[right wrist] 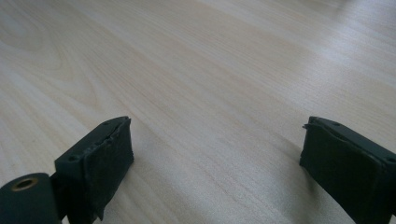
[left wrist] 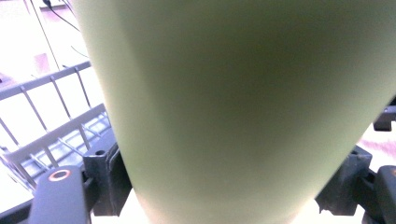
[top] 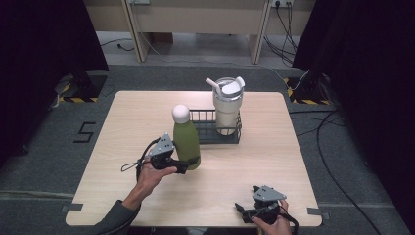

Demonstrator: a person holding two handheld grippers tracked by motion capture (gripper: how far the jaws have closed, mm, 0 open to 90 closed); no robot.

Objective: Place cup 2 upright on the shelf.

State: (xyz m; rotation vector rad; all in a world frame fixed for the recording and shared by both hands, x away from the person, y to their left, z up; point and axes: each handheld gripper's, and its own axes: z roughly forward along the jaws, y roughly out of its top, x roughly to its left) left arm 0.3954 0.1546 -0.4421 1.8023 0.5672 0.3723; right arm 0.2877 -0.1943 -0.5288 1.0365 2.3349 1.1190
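A green bottle (top: 186, 139) with a white round cap stands upright just left of a black wire basket (top: 215, 138). My left gripper (top: 188, 164) is shut on the bottle's lower body. In the left gripper view the green bottle (left wrist: 233, 107) sits between both black jaws, and the basket (left wrist: 51, 135) lies behind it at the left. My right gripper (top: 243, 213) rests near the table's front edge at the right. In the right gripper view the right gripper (right wrist: 215, 158) is open, with bare wood between its jaws.
A white tumbler (top: 228, 105) with a lid and a straw stands inside the wire basket's right half. The light wooden table (top: 147, 112) has bare room at the left, the front and the far right. Cables lie on the floor beyond the table.
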